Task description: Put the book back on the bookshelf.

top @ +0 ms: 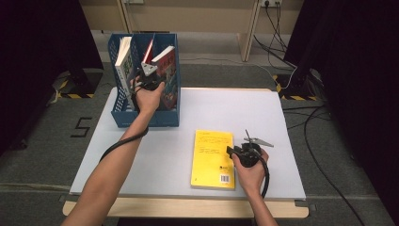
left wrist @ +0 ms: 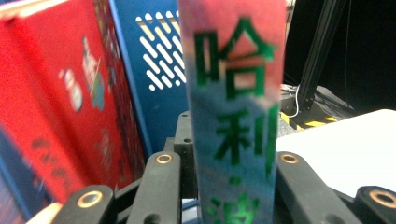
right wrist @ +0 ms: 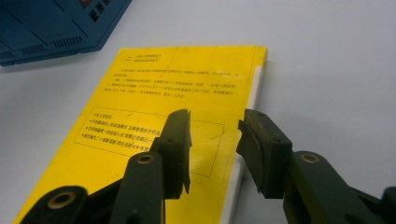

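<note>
My left gripper (top: 148, 76) reaches into the blue file holder (top: 141, 118) at the table's back left. Its jaws hold the spine of an upright book (left wrist: 233, 93), pink and blue with green characters, and my left gripper (left wrist: 229, 161) is shut on it. A red illustrated book (left wrist: 60, 102) leans beside it. A yellow book (top: 212, 157) lies flat near the front edge. My right gripper (top: 236, 153) hovers over its right edge, and in its own view the right gripper (right wrist: 215, 135) is open, its jaws straddling the yellow book (right wrist: 140, 93) without touching it.
In the holder, a white book (top: 123, 56) stands at the left and a red-covered book (top: 170, 70) leans at the right. The holder's slotted blue wall (left wrist: 159, 70) is close behind the held book. Cables and black stands lie on the floor beyond the white table (top: 244, 108).
</note>
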`<state>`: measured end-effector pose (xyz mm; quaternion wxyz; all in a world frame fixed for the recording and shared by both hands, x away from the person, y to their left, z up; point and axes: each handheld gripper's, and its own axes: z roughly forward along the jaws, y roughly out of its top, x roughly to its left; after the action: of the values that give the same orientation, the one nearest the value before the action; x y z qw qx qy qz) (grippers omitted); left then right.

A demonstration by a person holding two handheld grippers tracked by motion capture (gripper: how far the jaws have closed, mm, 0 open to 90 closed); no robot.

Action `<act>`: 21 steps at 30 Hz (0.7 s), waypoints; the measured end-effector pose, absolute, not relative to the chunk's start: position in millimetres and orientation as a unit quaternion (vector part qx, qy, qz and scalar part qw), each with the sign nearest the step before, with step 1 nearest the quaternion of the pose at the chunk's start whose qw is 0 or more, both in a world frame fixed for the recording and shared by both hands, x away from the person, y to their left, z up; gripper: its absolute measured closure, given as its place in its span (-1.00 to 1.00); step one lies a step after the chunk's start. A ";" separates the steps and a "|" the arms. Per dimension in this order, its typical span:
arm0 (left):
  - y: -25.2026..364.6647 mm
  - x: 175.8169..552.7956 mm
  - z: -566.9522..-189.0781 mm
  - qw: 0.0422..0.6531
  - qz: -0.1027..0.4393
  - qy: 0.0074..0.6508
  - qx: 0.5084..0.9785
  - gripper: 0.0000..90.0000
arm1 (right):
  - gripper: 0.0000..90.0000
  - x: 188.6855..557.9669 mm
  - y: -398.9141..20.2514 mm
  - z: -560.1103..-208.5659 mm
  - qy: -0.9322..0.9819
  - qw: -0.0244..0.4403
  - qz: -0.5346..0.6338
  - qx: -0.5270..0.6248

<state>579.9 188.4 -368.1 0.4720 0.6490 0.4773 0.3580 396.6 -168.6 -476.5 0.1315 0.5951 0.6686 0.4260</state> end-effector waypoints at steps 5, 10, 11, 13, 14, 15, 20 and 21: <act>194.0 570.8 -372.6 0.468 0.355 0.477 0.654 0.60 | 0.38 396.4 -166.1 -478.5 0.671 0.129 0.424 0.594; 196.3 563.9 -374.2 0.463 0.355 0.472 0.661 0.57 | 0.37 395.6 -165.1 -477.9 0.671 0.129 0.424 0.594; 196.5 562.4 -374.4 0.463 0.354 0.470 0.663 0.57 | 0.37 395.4 -165.2 -477.6 0.671 0.129 0.424 0.594; 197.0 559.2 -374.9 0.464 0.353 0.468 0.664 0.57 | 0.37 395.1 -164.9 -477.2 0.669 0.128 0.426 0.596; 197.4 557.7 -375.1 0.465 0.354 0.467 0.663 0.57 | 0.37 395.1 -165.6 -477.2 0.670 0.130 0.425 0.595; 197.9 556.1 -375.0 0.467 0.354 0.467 0.662 0.56 | 0.37 395.0 -165.6 -477.2 0.670 0.130 0.425 0.595; 200.6 549.5 -370.8 0.479 0.353 0.465 0.656 0.52 | 0.37 394.6 -166.3 -476.7 0.670 0.131 0.427 0.593; 201.4 548.2 -368.8 0.481 0.350 0.465 0.656 0.51 | 0.37 394.1 -166.3 -476.0 0.669 0.131 0.426 0.595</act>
<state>548.2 201.4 -368.8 0.4813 0.6555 0.4651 0.3498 394.1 -166.3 -476.0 0.1313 0.5948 0.6689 0.4261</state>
